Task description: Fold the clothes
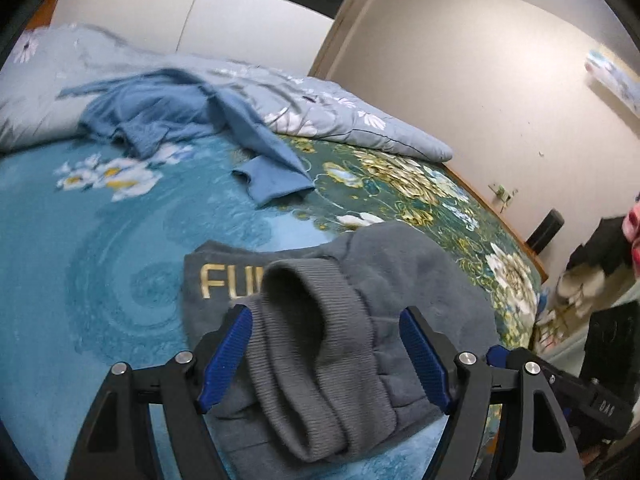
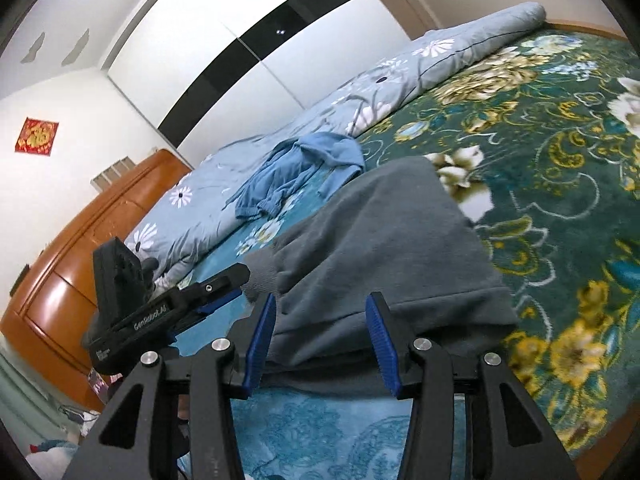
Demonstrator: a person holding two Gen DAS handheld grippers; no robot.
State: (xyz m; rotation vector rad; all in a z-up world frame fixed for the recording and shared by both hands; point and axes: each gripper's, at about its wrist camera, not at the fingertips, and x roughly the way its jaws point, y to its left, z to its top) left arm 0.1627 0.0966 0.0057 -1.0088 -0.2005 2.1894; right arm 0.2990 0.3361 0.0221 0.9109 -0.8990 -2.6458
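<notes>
- The dark grey fleece sweatshirt with gold letters [image 1: 360, 280] lies on the bed [image 1: 80, 260], near the bed's front edge, partly gathered, with one ribbed cuff [image 1: 304, 320] laid over the body
- The left tool [image 1: 326, 356] has its blue pads spread wide on either side of that cuff, clamping nothing; the cuff sits between them
- The right tool [image 2: 320, 344] is likewise spread, its pads set over the sweatshirt's lower folded edge [image 2: 400, 312], with no cloth pinched as far as I can see
- A crumpled light blue cotton garment [image 1: 180, 116] lies well apart, toward the far edge of the bed against the pale floral quilt [image 1: 352, 120]
- The grey garment looks part-folded; whether the sleeve is being laid in or released I cannot tell
- To do this well, I judge: keep the sleeve flat and parallel to the body's side, smooth the thick fleece so no ridge builds under the next fold, and pinch only the layers meant to travel
- Thick fleece springs back, so press creases down before letting go
</notes>
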